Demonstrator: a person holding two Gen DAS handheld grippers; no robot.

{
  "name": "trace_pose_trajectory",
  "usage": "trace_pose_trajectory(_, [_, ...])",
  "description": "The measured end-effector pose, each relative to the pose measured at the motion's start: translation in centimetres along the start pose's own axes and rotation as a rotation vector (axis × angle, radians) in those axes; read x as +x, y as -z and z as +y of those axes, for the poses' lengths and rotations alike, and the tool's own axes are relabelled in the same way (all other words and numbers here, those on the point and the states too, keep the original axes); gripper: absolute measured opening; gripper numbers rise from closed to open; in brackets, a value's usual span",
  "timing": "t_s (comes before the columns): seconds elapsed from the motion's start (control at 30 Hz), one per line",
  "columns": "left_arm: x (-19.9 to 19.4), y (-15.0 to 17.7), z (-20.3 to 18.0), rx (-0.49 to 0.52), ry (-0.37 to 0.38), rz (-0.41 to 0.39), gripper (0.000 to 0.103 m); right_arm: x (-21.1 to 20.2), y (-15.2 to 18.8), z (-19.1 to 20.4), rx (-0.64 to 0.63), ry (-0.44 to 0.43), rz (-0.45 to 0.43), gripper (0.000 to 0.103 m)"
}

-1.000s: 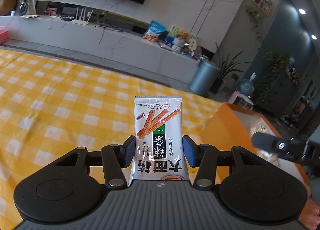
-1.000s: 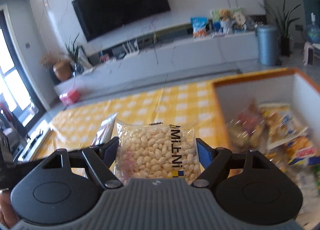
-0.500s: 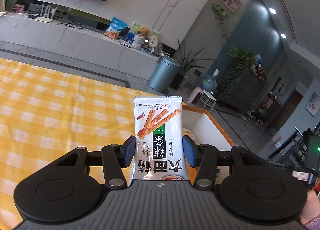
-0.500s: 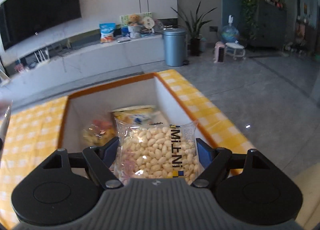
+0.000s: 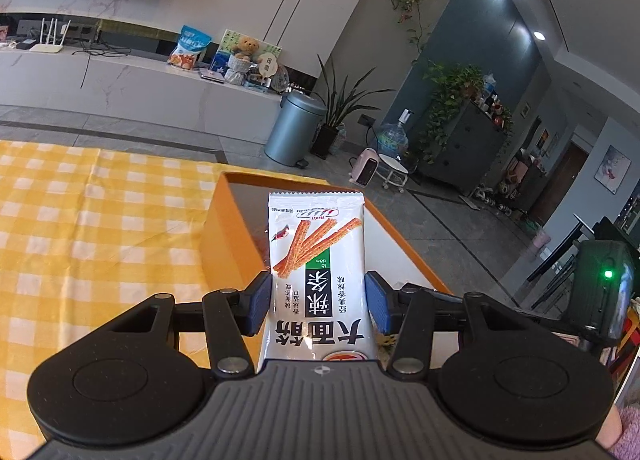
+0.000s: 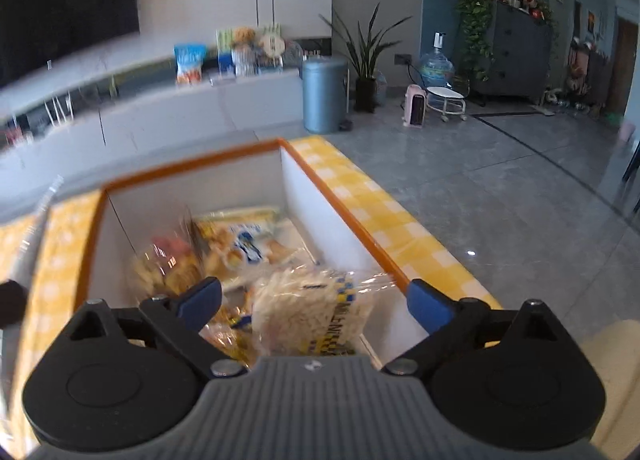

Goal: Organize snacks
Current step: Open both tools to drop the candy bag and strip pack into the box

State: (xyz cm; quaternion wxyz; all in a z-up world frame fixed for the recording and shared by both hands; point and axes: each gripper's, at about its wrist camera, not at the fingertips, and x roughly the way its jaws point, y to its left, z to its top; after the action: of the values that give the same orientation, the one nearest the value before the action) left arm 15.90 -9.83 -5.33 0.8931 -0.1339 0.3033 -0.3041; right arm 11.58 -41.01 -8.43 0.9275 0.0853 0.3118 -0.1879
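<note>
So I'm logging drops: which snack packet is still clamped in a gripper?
The white spicy-stick packet, pinched in the left gripper. The clear peanut bag lies loose between the right gripper's opening jaws, over the orange box.

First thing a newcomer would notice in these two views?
The white spicy-stick packet, upright and clamped in the left gripper over the orange box. Then the peanut bag, loose between the opening jaws of the right gripper, above the snacks already in that box.
</note>
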Motion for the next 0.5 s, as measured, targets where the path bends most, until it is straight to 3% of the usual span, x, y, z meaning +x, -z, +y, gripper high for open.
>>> trace_pose_trajectory(0.3, [4.0,-0.1,-3.2,0.038,-0.003,0.028,0.058,-1.5,-0.3,-3.3,0.169,-0.045,-0.152,0.099])
trace_pose_trajectory(0.5, [6.0,1.0,-4.4,0.069,-0.035,0.053,0.058,-0.6,-0.5,-4.3,0.209,-0.088,-0.115,0.099])
